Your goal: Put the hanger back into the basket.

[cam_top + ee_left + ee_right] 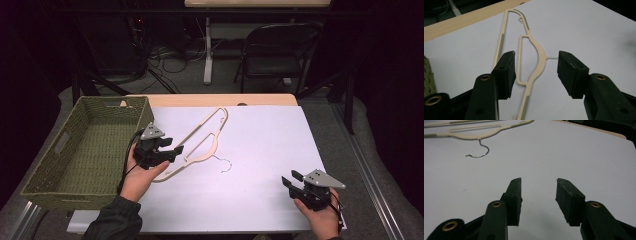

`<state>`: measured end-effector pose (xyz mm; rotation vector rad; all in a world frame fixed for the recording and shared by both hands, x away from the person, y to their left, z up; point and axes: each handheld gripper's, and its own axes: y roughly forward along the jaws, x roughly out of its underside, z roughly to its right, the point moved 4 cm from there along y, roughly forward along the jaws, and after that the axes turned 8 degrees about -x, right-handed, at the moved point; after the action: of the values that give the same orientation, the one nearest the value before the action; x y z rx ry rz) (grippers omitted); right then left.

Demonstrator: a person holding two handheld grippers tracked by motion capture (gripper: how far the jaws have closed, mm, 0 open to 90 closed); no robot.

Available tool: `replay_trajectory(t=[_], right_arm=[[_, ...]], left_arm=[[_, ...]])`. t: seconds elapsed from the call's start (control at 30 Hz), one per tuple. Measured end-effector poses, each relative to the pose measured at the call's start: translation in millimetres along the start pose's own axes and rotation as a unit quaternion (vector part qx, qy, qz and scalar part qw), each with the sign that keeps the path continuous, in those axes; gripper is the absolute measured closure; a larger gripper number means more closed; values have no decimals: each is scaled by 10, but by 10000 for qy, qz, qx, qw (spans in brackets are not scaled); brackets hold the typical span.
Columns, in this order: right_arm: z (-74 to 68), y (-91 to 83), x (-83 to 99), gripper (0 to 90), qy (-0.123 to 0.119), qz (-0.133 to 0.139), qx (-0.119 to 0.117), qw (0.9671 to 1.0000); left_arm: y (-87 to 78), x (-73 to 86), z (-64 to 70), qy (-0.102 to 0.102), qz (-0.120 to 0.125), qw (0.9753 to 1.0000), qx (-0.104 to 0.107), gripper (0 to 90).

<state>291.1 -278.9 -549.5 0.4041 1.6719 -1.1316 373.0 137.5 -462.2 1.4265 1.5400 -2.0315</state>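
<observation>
While the cream hanger (200, 140) lies flat on the white sheet (260, 195) beside the woven basket (75, 150), the left gripper (536, 72) straddles its neck wide open, ideally closing squarely there, and the right gripper (295, 182) waits open and empty.

basket (85, 150) left on table (260, 150) | hanger (200, 142) right beside it
</observation>
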Motion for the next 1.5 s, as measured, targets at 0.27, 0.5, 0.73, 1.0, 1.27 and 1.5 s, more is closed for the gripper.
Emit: replay_trajectory(t=[0.27, 0.5, 0.73, 1.0, 1.27, 1.5], right_arm=[[-2, 8, -1, 552, 1, 18, -7, 10000], [11, 5, 3, 550, 30, 29, 4, 10000], [20, 22, 9, 548, 56, 67, -13, 10000], [22, 19, 13, 544, 78, 2, -40, 10000], [30, 20, 17, 544, 86, -4, -66, 9999], [32, 14, 22, 544, 114, -82, -107, 9998]], left_arm=[[146, -109, -26, 91, -428, 9990, 14, 481], [298, -119, -65, 115, -742, 9972, -59, 489], [487, -98, -110, 123, -1033, 9945, -126, 505], [636, -122, -94, 150, -1275, 9917, -122, 517], [919, -88, -89, 260, -1717, 9846, -193, 545], [1137, 7, -104, 281, -2107, 9769, -219, 577]])
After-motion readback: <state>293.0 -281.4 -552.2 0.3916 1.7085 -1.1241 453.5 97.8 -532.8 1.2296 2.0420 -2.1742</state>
